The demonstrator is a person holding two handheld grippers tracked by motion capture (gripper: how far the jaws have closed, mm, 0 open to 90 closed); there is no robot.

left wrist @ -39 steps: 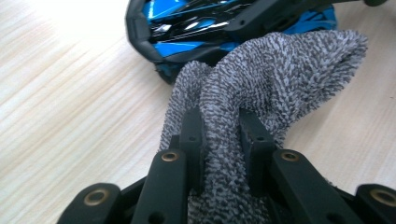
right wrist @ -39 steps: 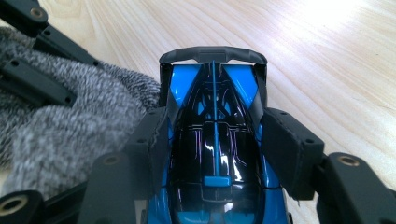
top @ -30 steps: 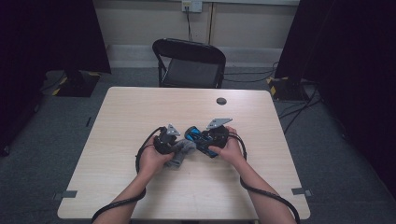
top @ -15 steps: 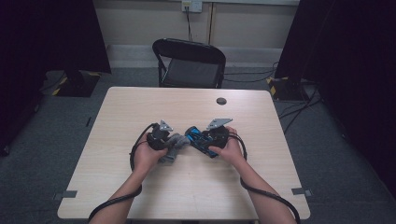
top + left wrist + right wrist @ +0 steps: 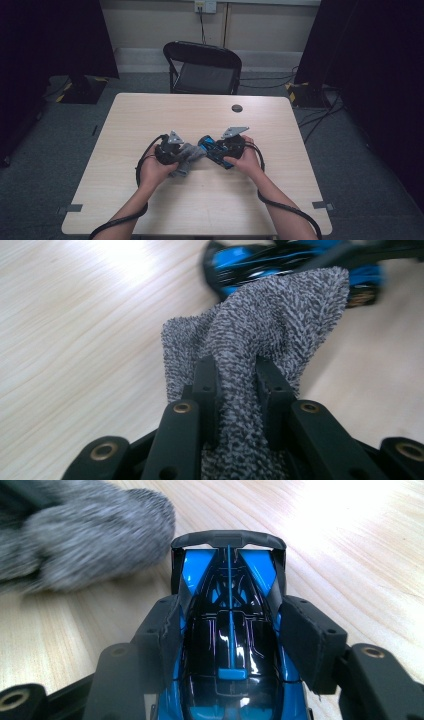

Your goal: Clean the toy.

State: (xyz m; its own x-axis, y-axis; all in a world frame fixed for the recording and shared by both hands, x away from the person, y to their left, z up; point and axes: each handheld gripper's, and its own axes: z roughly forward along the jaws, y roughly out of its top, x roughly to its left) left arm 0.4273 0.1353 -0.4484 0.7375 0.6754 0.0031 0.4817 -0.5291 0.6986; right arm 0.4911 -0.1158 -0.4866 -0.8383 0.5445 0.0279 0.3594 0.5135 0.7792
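- Left gripper [image 5: 172, 152]: clamped on a grey cloth [image 5: 260, 340], the fabric bunched between the two jaws. The cloth is held near the middle of the table [image 5: 150, 115], slightly toward its near edge, with its free end lying against the toy car [image 5: 214, 150].
- Right gripper [image 5: 227, 625]: closed on the sides of the blue and black toy car, just right of the cloth, at mid-table.
- Risk, left side: the cloth is pinched in a narrow fold only; a hard wipe could be expected to pull it out of the jaws.
- Risk, right side: the car's body is glossy and tapered, so a sideways push from the cloth could twist or slide it in the grip; its thin rear wing [image 5: 228, 537] could be snagged by the pile.
- Views compared: the cloth's bite is revealed in the left gripper view, the pad contact on the car's flanks in the right gripper view; the position on the table, the chair [image 5: 202, 67] beyond the far edge and a small dark disc [image 5: 237, 108] near that edge are given by the high view.
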